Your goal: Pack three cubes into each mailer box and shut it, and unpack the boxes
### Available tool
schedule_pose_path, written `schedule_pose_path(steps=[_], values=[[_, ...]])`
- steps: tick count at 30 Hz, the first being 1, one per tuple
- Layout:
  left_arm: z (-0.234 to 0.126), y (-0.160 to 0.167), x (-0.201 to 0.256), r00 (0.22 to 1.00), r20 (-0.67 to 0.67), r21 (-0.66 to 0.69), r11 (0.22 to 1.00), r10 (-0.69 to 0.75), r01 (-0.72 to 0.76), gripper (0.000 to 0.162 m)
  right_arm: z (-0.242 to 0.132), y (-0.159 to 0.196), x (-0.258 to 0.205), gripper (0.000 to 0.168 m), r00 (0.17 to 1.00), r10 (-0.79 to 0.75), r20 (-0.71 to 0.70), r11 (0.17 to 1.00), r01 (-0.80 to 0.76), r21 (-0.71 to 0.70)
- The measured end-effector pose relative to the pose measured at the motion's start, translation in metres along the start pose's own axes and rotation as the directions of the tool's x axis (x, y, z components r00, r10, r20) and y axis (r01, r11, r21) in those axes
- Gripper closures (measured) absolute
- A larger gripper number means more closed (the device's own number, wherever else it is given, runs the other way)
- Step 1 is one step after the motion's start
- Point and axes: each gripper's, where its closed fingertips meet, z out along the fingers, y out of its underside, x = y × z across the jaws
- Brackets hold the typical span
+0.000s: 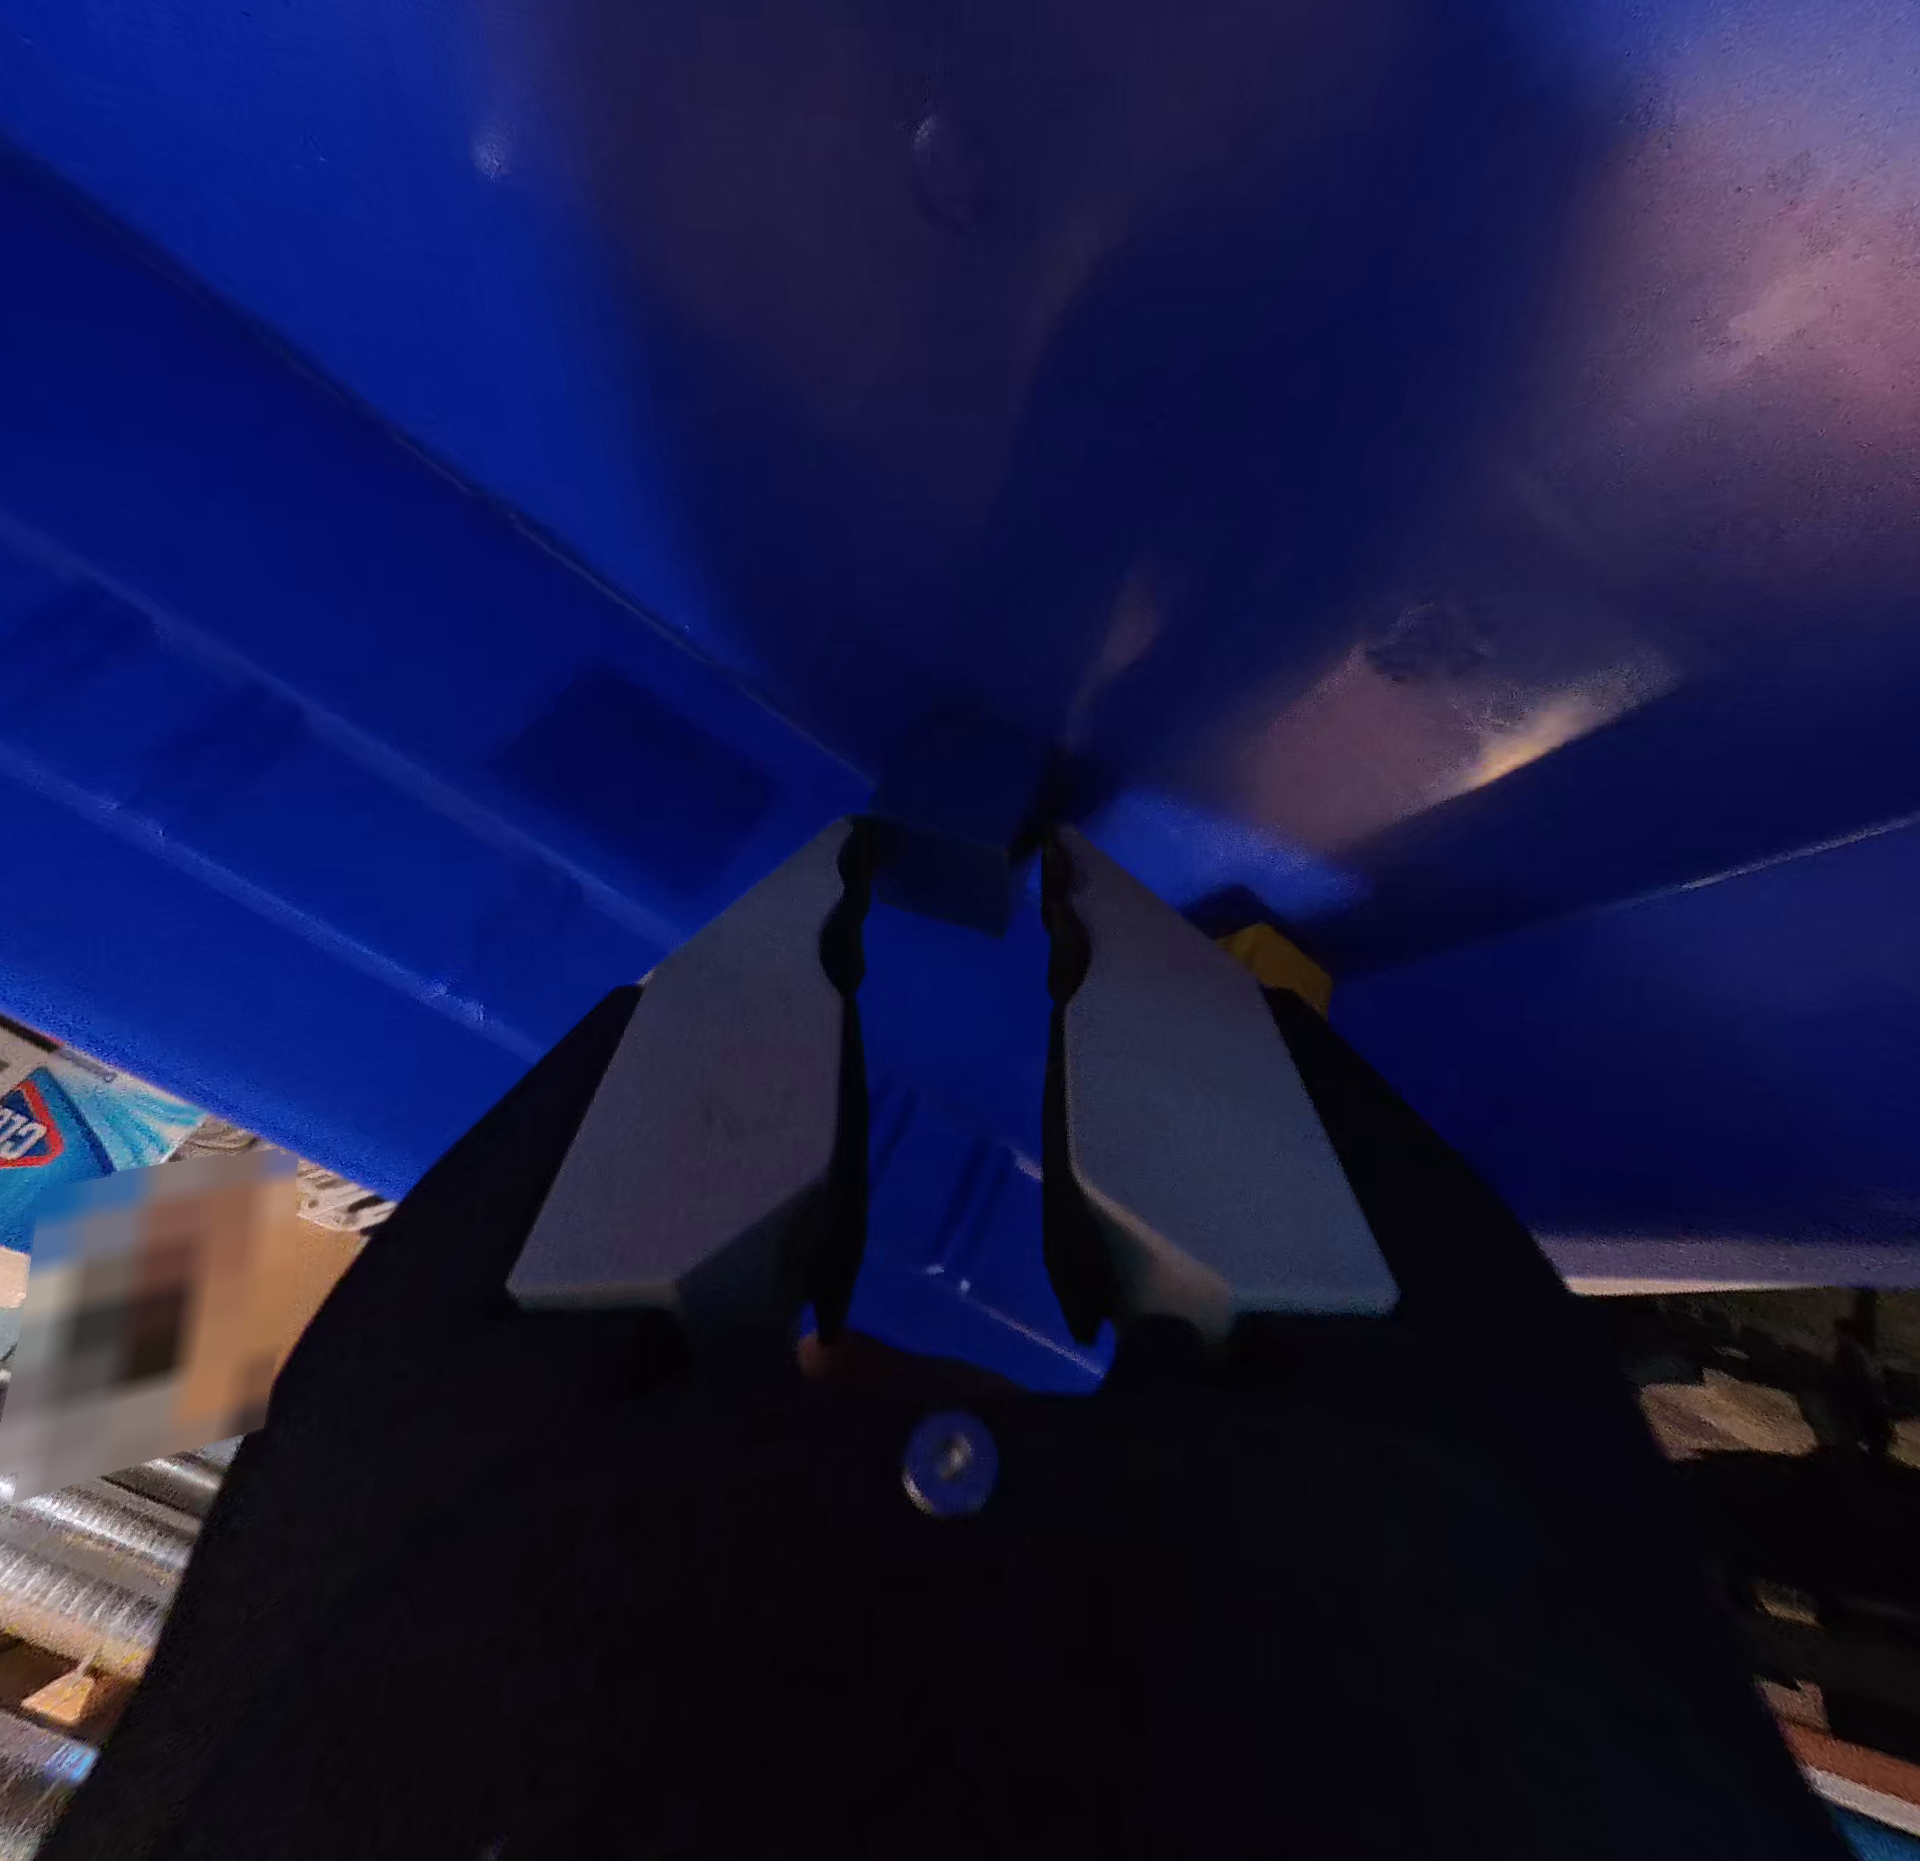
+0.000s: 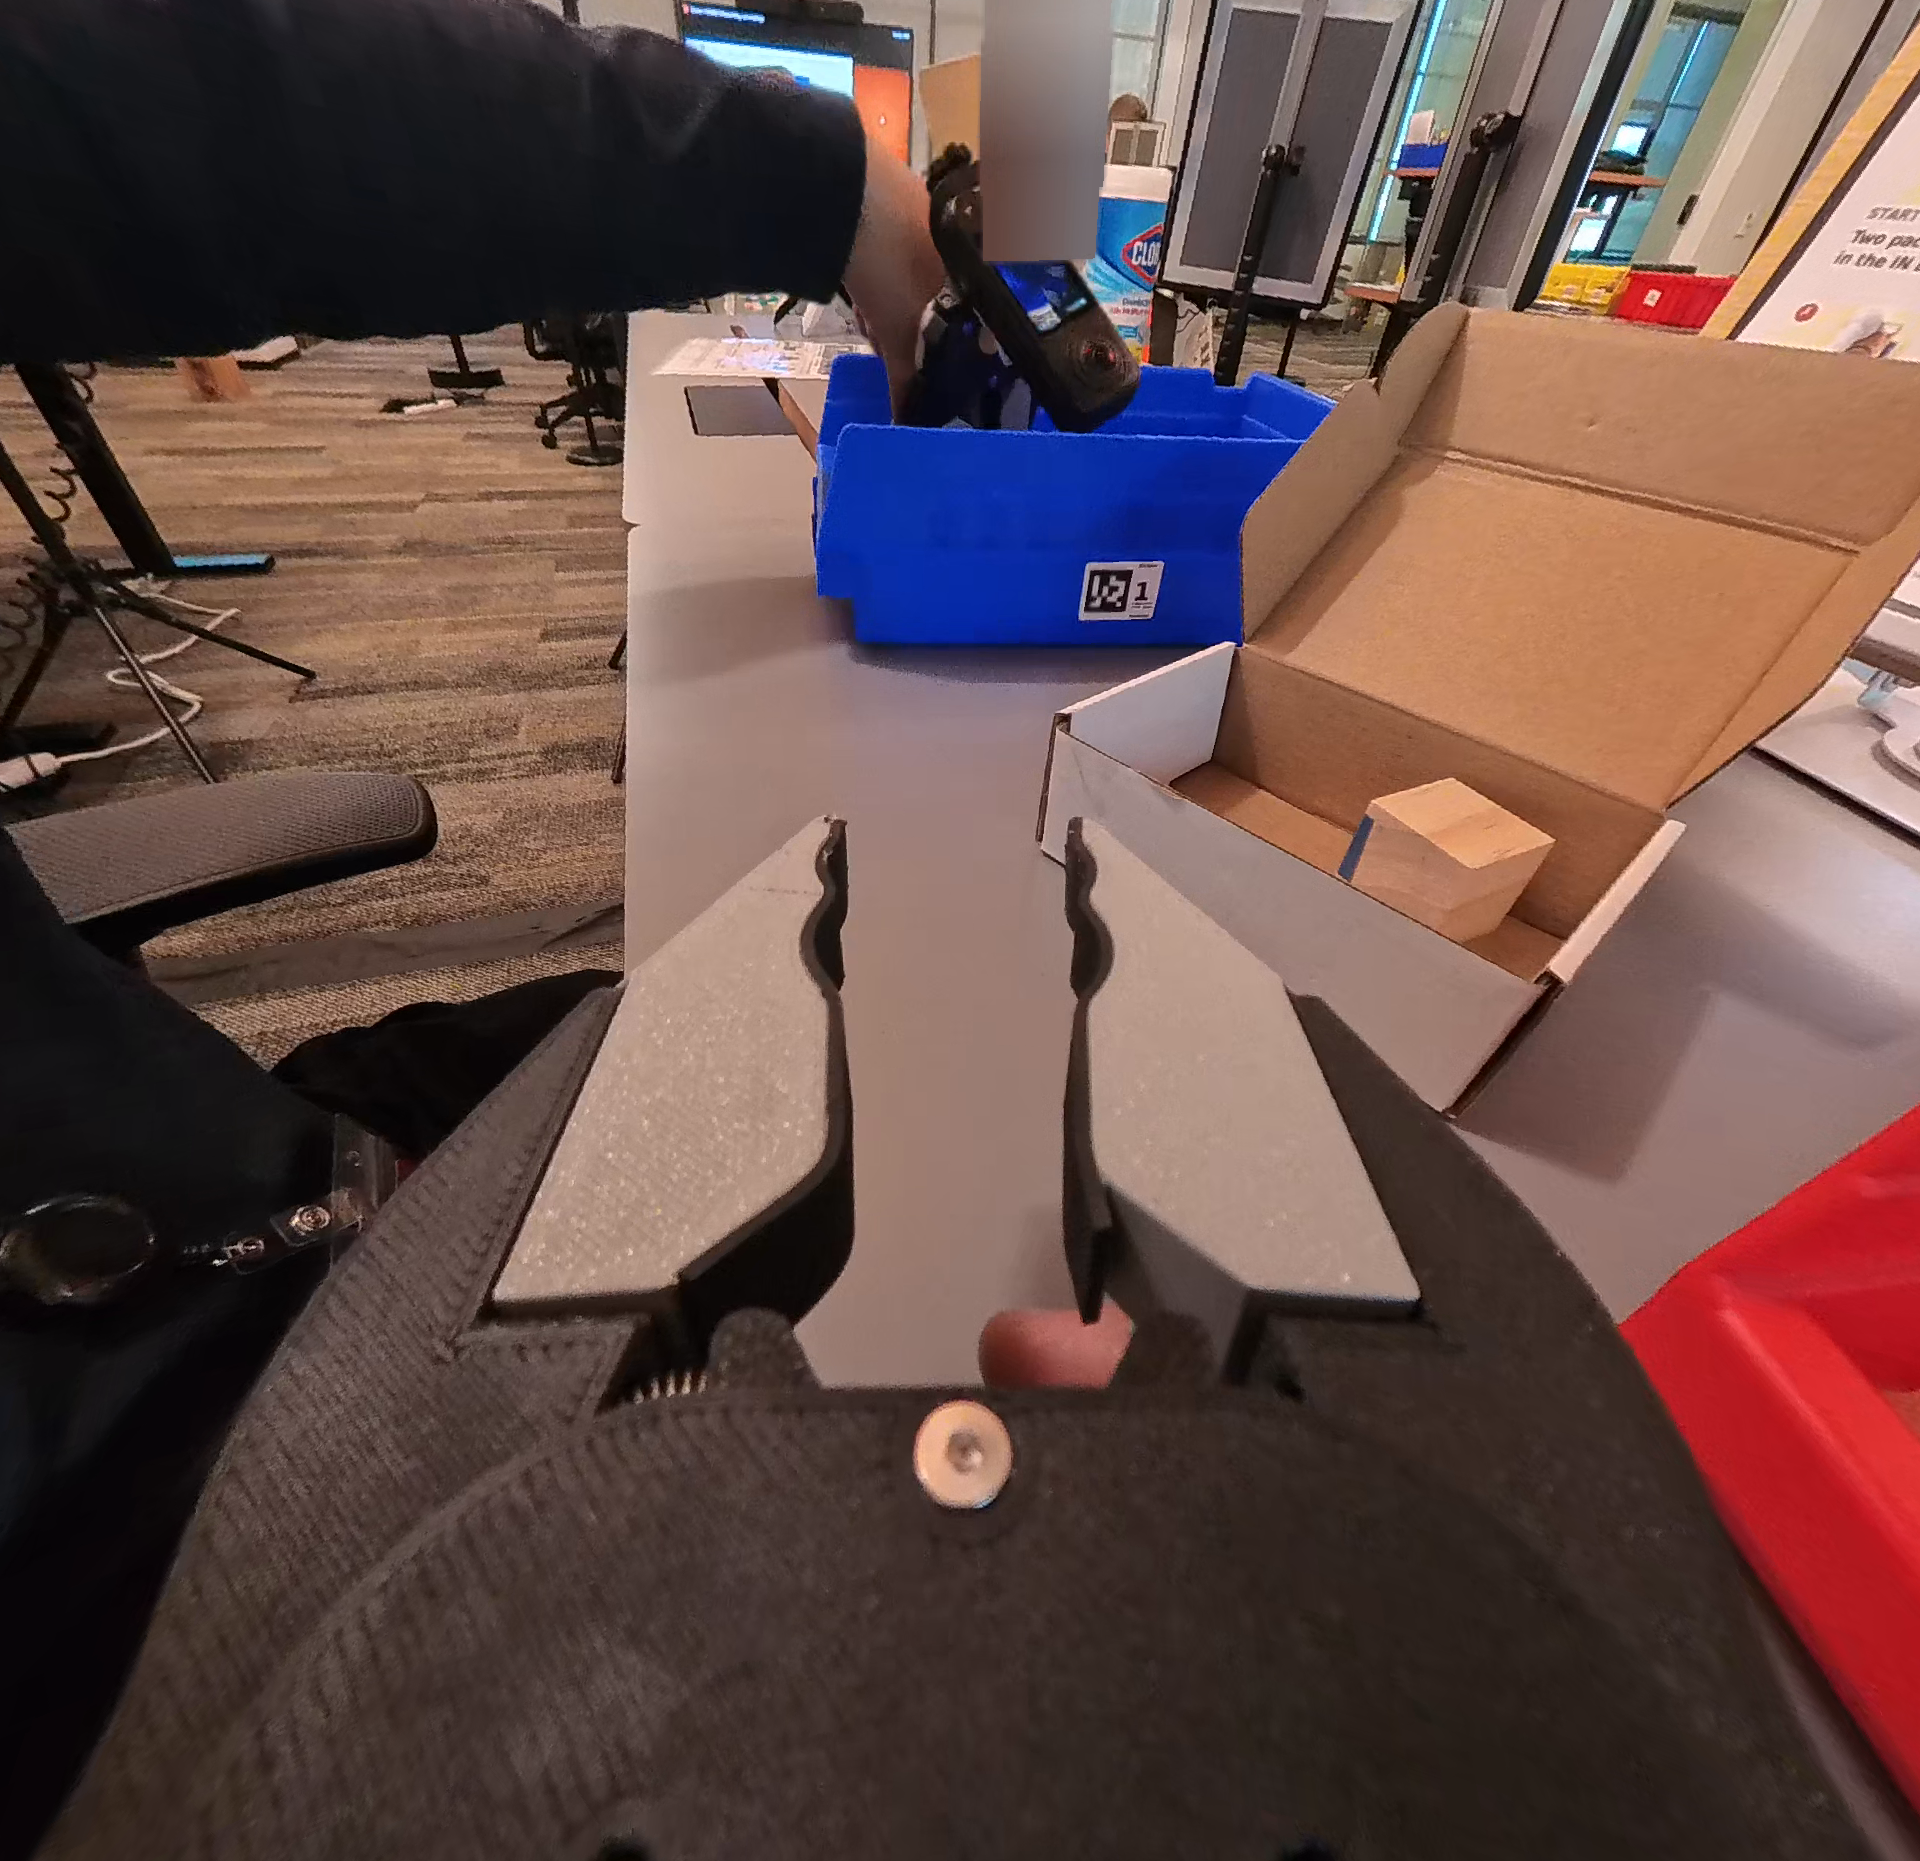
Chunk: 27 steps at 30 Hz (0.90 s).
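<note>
My left gripper (image 1: 948, 843) is deep inside the blue bin (image 1: 520, 409). Its fingertips press both sides of a small blue-looking cube (image 1: 940, 855). A yellow-faced piece (image 1: 1276, 964) shows just right of the fingers. In the right wrist view the left gripper (image 2: 971, 377) reaches down into the blue bin (image 2: 1029, 533) at the back of the table. My right gripper (image 2: 951, 845) is open and empty, low over the grey table (image 2: 831, 731). An open mailer box (image 2: 1299, 938) stands to its right, lid up, with one wooden cube (image 2: 1449, 855) inside.
A red bin (image 2: 1797, 1396) sits at the near right edge. An office chair (image 2: 229, 845) and stands are on the carpet left of the table. A wipes tub (image 2: 1132, 242) and a screen stand behind the blue bin. A person's sleeve (image 2: 416, 138) crosses the upper left. There is about 45 cm between the tips of the two grippers.
</note>
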Motion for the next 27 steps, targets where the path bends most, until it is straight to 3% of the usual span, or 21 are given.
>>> schedule_pose_path(steps=[4, 8, 12, 15, 19, 23, 27], values=[[-0.016, -0.012, 0.008, 0.998, -0.039, 0.072, 0.997, 0.043, -0.04, 0.135, -0.001, -0.001, 0.0, 0.129, 1.0, -0.001, -0.001, 1.0, 0.001, 0.005], [-0.051, -0.018, -0.004, 0.991, 0.069, 0.099, 0.988, 0.112, -0.118, 0.135, 0.0, 0.0, 0.0, 0.129, 1.0, -0.001, 0.001, 1.0, 0.001, -0.001], [-0.115, -0.042, -0.019, 0.967, 0.222, 0.206, 0.963, 0.128, -0.174, 0.136, 0.0, 0.0, 0.0, 0.129, 1.0, -0.005, 0.0, 1.0, 0.005, -0.003], [-0.172, -0.078, -0.023, 0.94, 0.329, 0.378, 0.899, 0.094, -0.222, 0.136, 0.0, 0.0, -0.001, 0.129, 1.0, -0.008, -0.002, 1.0, 0.008, 0.0], [-0.226, -0.137, 0.008, 0.922, 0.369, 0.547, 0.775, 0.116, -0.316, 0.135, 0.0, 0.0, -0.001, 0.129, 1.0, -0.011, -0.003, 1.0, 0.011, 0.0], [-0.239, -0.197, 0.049, 0.891, 0.401, 0.568, 0.705, 0.215, -0.425, 0.136, 0.0, 0.0, -0.001, 0.129, 1.0, -0.009, -0.003, 1.0, 0.009, 0.002], [-0.222, -0.248, 0.078, 0.889, 0.35, 0.556, 0.698, 0.295, -0.451, 0.136, -0.001, 0.0, -0.001, 0.129, 1.0, -0.012, -0.004, 1.0, 0.012, 0.004]])
